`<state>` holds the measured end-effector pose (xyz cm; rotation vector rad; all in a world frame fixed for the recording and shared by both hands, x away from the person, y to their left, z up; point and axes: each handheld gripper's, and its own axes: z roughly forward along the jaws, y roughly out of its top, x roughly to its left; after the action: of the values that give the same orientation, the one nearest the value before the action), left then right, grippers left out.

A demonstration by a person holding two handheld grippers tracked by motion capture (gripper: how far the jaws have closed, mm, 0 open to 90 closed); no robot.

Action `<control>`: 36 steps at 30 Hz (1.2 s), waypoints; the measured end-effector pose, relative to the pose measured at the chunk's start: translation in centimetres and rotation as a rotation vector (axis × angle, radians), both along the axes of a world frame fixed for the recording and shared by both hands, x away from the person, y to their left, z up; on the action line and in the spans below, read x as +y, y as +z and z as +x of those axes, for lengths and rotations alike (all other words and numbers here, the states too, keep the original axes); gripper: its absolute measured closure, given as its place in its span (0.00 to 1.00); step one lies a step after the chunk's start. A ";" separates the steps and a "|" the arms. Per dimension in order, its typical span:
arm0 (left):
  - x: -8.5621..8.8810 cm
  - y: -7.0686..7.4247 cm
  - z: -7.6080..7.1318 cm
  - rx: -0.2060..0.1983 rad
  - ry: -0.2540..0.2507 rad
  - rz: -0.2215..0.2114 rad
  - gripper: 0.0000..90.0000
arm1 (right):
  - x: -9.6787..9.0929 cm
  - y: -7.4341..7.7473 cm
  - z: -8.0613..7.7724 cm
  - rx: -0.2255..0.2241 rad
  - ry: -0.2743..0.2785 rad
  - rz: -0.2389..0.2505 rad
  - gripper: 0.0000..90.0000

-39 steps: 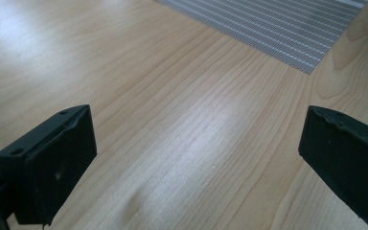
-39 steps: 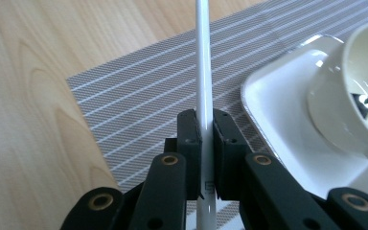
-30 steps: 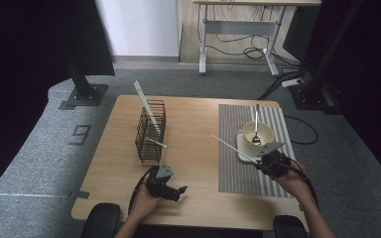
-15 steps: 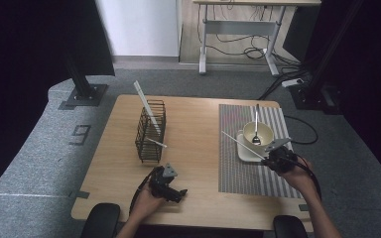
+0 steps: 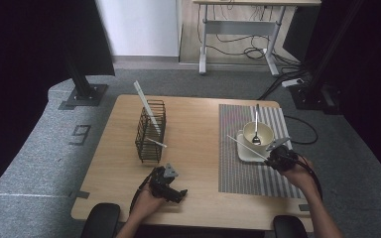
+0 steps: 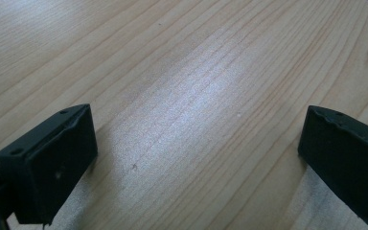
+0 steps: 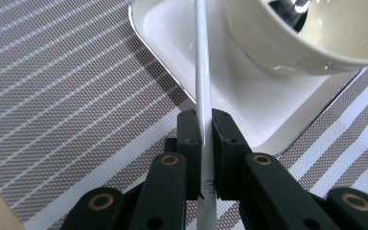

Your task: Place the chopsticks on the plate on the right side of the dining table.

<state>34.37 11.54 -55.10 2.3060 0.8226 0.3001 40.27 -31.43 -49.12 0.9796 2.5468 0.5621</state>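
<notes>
Two grippers are in your hands: your right gripper [image 7: 204, 129] is clamped tight on a white chopstick [image 7: 202, 72] that slants out over the white square saucer [image 7: 249, 103] beneath the cream bowl [image 5: 257, 133], above the striped placemat [image 5: 238, 168]. Your left gripper [image 6: 196, 158] rests gaping wide, empty, over the bare wooden table [image 6: 182, 62].

Wooden table [image 5: 198, 124] with wire rack [image 5: 150, 131], striped mat [image 5: 243, 173]

Grey carpeted floor [image 5: 39, 163] surrounds the wooden counter [image 5: 193, 148]. Black curtains [image 5: 20, 44] hang at both sides. A white wall panel [image 5: 139, 27] stands behind, beside a metal-legged desk [image 5: 238, 29] with loose cables [image 5: 250, 49] beneath it.
</notes>
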 end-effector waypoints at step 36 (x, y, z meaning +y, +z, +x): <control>0.0 0.0 0.0 -0.001 -0.003 0.003 0.00 | -2.0 -1.6 1.8 0.020 -0.044 -0.024 0.85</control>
<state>34.34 11.51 -55.10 2.3096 0.8182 0.3010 42.09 -33.44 -50.67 1.0352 2.5366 0.5103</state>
